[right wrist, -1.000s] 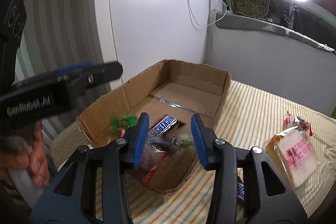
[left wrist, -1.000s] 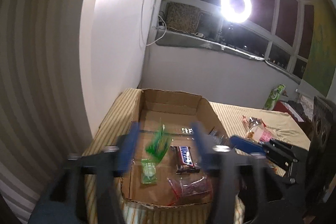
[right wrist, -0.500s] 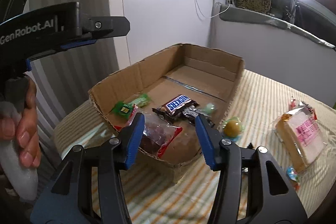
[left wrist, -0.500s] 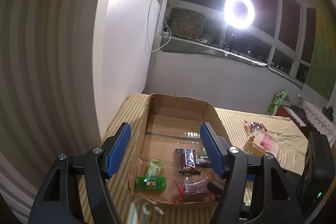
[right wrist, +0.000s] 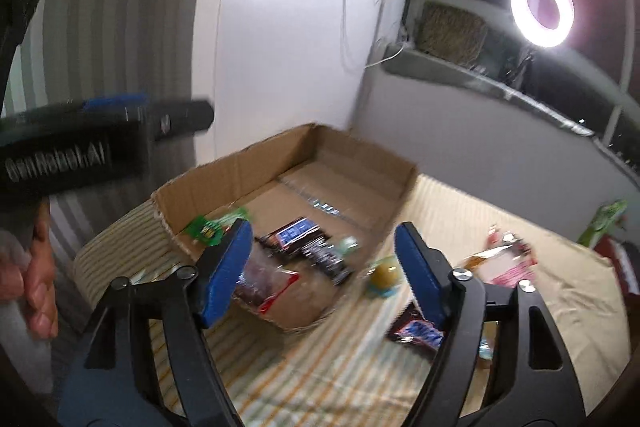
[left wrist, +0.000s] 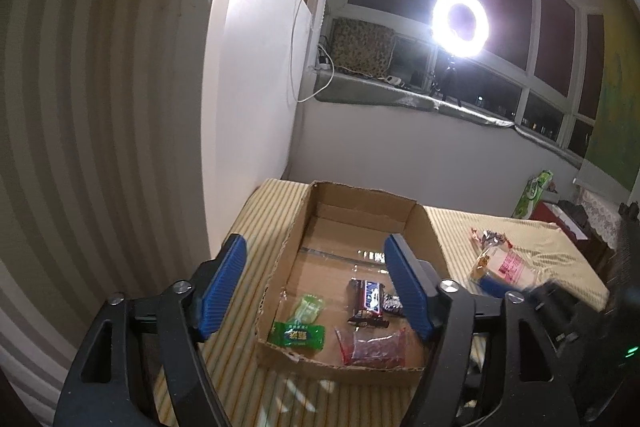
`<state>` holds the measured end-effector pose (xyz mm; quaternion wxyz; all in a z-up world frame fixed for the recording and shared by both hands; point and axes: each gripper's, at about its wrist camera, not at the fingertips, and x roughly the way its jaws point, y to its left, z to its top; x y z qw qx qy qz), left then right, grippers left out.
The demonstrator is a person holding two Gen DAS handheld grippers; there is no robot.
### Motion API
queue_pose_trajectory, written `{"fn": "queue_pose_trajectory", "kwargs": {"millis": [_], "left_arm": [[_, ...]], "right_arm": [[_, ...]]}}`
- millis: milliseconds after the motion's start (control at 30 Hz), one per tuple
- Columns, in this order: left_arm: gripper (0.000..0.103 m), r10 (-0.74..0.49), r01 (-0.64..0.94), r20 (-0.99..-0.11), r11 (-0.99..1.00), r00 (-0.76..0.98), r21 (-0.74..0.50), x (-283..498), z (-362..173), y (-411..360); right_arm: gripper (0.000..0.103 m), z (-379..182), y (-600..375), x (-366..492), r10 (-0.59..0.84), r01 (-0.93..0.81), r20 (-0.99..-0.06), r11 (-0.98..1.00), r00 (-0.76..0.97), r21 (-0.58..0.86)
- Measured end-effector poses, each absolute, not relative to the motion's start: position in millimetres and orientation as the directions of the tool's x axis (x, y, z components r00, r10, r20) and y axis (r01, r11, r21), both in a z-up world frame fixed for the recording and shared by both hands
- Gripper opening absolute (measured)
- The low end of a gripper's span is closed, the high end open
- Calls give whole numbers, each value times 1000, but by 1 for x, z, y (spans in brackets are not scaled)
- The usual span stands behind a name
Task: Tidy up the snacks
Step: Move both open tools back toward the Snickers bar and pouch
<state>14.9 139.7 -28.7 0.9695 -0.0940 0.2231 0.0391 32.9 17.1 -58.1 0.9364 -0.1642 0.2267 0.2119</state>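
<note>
An open cardboard box (left wrist: pixel 424 227) (right wrist: pixel 240 167) sits on the striped tablecloth. It holds a green candy packet (left wrist: pixel 298 337) (right wrist: pixel 206 227), a Snickers bar (left wrist: pixel 368 301) (right wrist: pixel 296 235) and a red-edged clear bag (left wrist: pixel 374 347) (right wrist: pixel 264 275). My left gripper (left wrist: pixel 316 287) is open and empty above the box's near end. My right gripper (right wrist: pixel 324 275) is open and empty, near the box's right corner. On the cloth outside the box lie a yellow round candy (right wrist: pixel 384 277), a second chocolate bar (right wrist: pixel 416 333) and a clear pack with a pink label (left wrist: pixel 504 263) (right wrist: pixel 506 263).
A white wall and striped wallpaper stand close on the left. A window sill with a ring light (left wrist: pixel 460 23) runs behind the table. A green carton (left wrist: pixel 534 193) stands at the far right. The left gripper's body (right wrist: pixel 80 155) and the hand holding it fill the right view's left side.
The green packet has dropped from my left gripper into the box, and that gripper has risen and opened wide. My right gripper has opened wider and pulled back to the right.
</note>
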Motion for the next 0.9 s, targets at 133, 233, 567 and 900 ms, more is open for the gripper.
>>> {"fn": "queue_pose_trajectory", "kwargs": {"millis": [133, 233, 567, 900], "left_arm": [[73, 45, -121, -450, 982, 892, -142, 13, -27, 134], [73, 58, -123, -459, 986, 887, -111, 12, -25, 124], [73, 22, -24, -482, 1000, 876, 1, 23, -21, 48], [73, -72, 122, -498, 990, 864, 68, 23, -23, -25]], "right_arm": [[98, -48, 4, 30, 281, -420, -473, 881, 835, -218], [100, -45, -12, 28, 254, -384, -464, 899, 848, -209], [103, -44, -100, 19, 156, -246, -437, 956, 886, -157], [103, -40, -153, 7, 87, -152, -427, 981, 900, -121]]}}
